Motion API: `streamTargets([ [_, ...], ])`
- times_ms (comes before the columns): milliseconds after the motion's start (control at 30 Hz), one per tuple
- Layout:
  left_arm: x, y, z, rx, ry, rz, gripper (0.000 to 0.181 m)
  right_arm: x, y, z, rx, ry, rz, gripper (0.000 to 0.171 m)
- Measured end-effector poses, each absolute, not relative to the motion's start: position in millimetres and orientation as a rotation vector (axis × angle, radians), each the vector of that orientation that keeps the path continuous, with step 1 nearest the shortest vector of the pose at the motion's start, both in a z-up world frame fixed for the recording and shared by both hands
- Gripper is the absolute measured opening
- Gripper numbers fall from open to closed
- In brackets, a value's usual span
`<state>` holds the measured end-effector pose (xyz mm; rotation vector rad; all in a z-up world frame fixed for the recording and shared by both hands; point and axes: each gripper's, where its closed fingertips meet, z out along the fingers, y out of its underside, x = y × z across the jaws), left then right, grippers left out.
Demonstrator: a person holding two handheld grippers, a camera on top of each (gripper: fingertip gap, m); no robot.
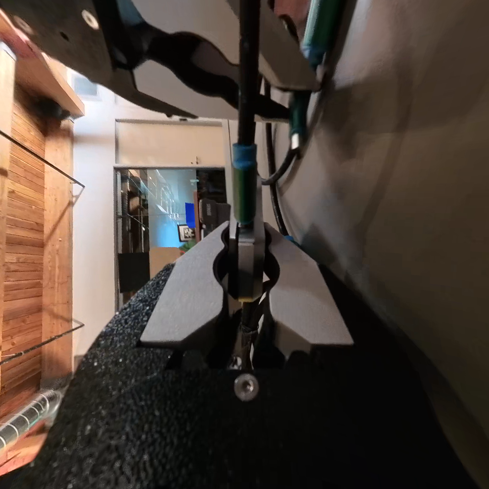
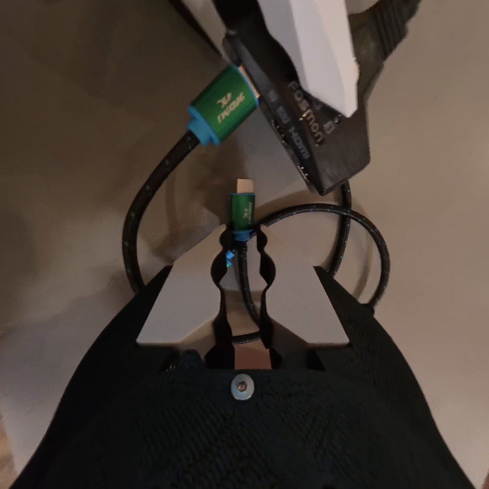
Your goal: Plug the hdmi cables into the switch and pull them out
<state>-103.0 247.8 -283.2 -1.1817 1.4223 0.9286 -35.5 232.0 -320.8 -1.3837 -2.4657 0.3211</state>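
The left gripper (image 1: 246, 260) is pinched on the edge of the switch (image 1: 246, 264), a thin dark box seen edge-on in the left wrist view, its two grey fingers (image 1: 190, 291) pressed against its faces. In the right wrist view the same switch (image 2: 325, 137) is a flat black box held up over the beige table (image 2: 66, 172), with the other gripper's pale finger (image 2: 325, 53) laid across its top face. The only thing that holds anything here is the switch itself: one hdmi cable's green plug (image 2: 223, 105) with a blue collar sits in a port on the switch's side, and its black braided cord (image 2: 143, 201) loops down and away. A second green plug (image 2: 242, 209) is outside the switch, its bare metal tip pointing up toward the box's lower corner but apart from it. The right gripper (image 2: 240, 235) grips this second plug at its blue collar, right at the tips of the grey fingers (image 2: 185, 304), so the jaws stand narrowly apart with the cord running between them and curling off to the right in a loop. In the left wrist view a wooden wall (image 1: 26, 238) with wire shelves stands beyond the table
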Motion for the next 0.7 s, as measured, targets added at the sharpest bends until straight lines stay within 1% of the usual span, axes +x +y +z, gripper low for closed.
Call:
streamTargets([
  [67,-107,249,-289,-1.252,1.434,0.956,0.019,-42,241,-317,-1.391,-2.344,0.27,0.014],
  [367,-109,254,-300,-1.404,1.426,1.102,0.018,-51,258,-317,-1.587,-1.973,0.242,0.012],
  [567,-110,255,-301,-1.501,1.374,1.167,0.019,-52,262,-317,-1.727,-1.829,0.294,0.012],
  [700,-109,255,-302,-1.558,1.355,1.157,0.019,-51,266,-316,-1.684,-1.782,0.197,0.012],
])
